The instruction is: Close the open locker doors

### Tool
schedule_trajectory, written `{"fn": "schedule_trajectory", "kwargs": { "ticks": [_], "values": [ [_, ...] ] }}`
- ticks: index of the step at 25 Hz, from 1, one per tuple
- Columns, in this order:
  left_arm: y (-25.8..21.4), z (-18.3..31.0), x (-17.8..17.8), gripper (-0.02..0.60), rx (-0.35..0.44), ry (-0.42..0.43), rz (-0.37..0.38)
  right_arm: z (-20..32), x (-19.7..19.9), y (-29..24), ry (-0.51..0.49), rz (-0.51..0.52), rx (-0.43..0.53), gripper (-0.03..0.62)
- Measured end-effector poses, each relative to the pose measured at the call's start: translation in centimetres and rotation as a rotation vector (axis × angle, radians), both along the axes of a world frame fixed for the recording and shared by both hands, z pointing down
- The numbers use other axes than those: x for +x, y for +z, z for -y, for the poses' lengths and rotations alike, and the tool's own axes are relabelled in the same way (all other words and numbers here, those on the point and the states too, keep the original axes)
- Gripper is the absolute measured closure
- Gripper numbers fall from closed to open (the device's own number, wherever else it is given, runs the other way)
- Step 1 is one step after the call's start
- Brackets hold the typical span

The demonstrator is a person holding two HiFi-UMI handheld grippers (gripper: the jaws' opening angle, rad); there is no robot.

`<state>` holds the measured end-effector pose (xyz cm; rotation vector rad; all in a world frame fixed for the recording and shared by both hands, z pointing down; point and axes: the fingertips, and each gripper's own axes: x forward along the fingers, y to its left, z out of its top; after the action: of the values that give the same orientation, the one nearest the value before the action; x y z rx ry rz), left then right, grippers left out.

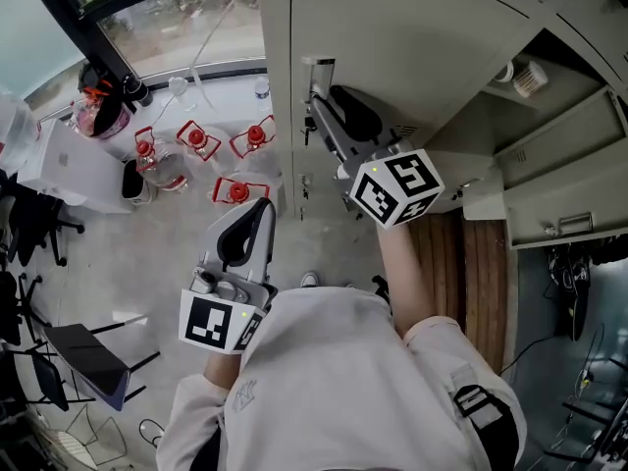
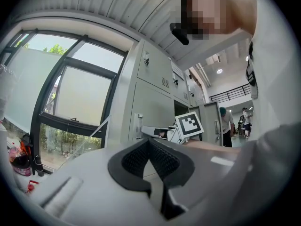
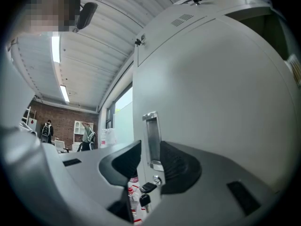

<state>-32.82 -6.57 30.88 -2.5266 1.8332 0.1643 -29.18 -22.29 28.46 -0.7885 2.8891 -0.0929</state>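
1. The right gripper (image 3: 148,160) is reaching up to the grey metal locker door (image 3: 225,102); its jaws are standing part-way apart with the upright bright-metal handle (image 3: 150,133) between them, both pads lying against the handle's sides.
2. A bunch of black-headed keys (image 3: 143,192) is hanging from the lock just below that handle.
3. In the head view the handle is sitting at the door's left edge; whether the door is fully home cannot be told.
4. Other open grey locker doors (image 1: 559,189) are standing out to the person's right.
5. The left gripper (image 2: 149,147) is being held low, near the person's chest; its jaws are meeting at the tips and gripping nothing.
6. Clear red-capped bottles (image 1: 196,140) are sitting on the pale floor (image 1: 147,263) to the left, well apart from both grippers.
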Motion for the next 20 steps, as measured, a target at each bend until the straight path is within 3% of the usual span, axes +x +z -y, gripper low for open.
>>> {"fn": "schedule_trajectory", "kwargs": {
  "ticks": [2,5,9,15,20],
  "values": [
    [0.2,0.1,0.3,0.574,-0.015,0.007,-0.004,-1.0,0.5,-0.4,-0.025,0.020,0.003,0.487],
    [-0.1,0.4,0.7,0.574,-0.004,0.013,-0.004,-3.0,1.9,-1.4,-0.045,0.037,0.023,0.552],
    [-0.5,0.9,1.9,0.574,0.011,0.047,0.002,-5.6,4.4,-2.4,-0.019,0.029,0.061,0.580],
    [-0.1,2.6,5.9,0.574,-0.008,0.149,-0.010,-7.3,10.8,-2.1,0.156,-0.024,0.103,0.583],
    [0.3,3.4,10.0,0.574,-0.025,0.247,-0.014,-8.3,16.0,-0.7,0.276,-0.056,0.077,0.583]
  ]
}}
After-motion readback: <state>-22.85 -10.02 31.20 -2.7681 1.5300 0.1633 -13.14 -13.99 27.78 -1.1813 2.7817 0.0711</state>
